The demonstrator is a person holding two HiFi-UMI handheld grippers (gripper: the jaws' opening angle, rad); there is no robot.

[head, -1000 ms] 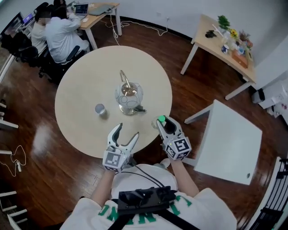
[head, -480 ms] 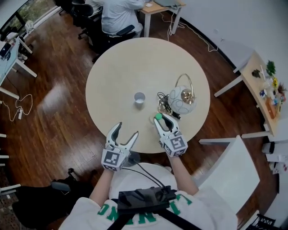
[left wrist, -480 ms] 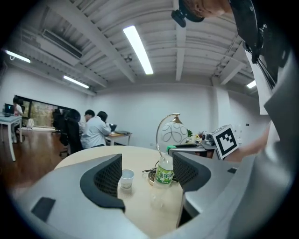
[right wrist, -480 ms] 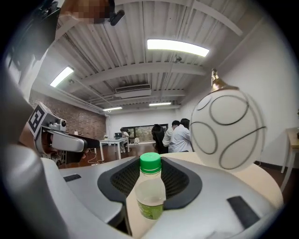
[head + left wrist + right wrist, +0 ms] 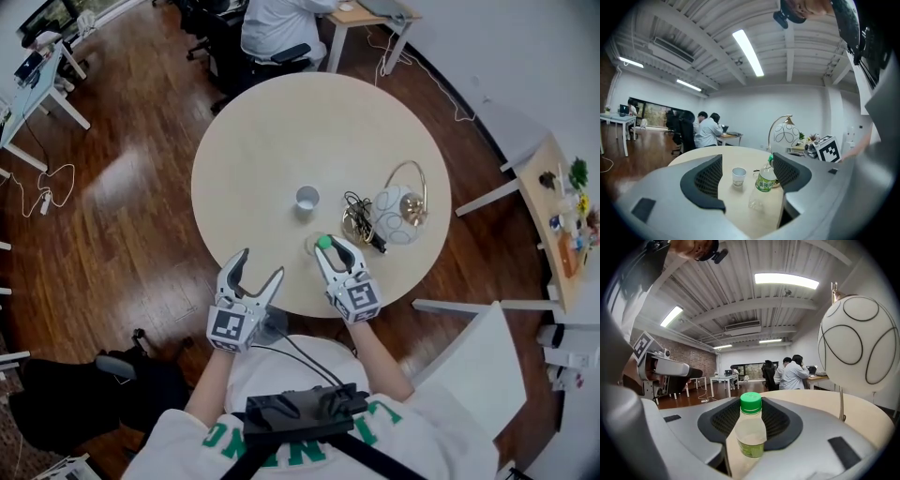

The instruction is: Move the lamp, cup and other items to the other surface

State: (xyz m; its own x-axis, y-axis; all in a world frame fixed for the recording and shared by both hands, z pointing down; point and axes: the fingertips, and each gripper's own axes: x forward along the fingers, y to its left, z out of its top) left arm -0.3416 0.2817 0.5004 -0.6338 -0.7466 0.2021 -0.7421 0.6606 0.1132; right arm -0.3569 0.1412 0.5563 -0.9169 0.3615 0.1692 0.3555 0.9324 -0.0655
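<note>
On the round beige table (image 5: pixel 281 122) stand a small white cup (image 5: pixel 307 198) and a white globe lamp (image 5: pixel 398 202) with a brass arch. A tangle of black cable (image 5: pixel 356 217) lies beside the lamp. My right gripper (image 5: pixel 325 247) is over the table's near edge, shut on a clear bottle (image 5: pixel 750 432) with a green cap (image 5: pixel 323 242) and a green label. In the left gripper view the bottle (image 5: pixel 764 179) leans beside the cup (image 5: pixel 738 176), with the lamp (image 5: pixel 786 136) behind. My left gripper (image 5: pixel 260 265) hangs open and empty just off the table's near edge.
People sit at a desk (image 5: pixel 370 11) beyond the table. A white square table (image 5: pixel 473 375) stands at the lower right and a wooden desk (image 5: pixel 548 202) with plants at the far right. A black bag (image 5: pixel 89 394) lies on the floor to my left.
The head view has swung, so the lamp now lies to the right of my grippers. My right gripper with the bottle has come over the table's edge, nearer the cup. The left gripper stays open.
</note>
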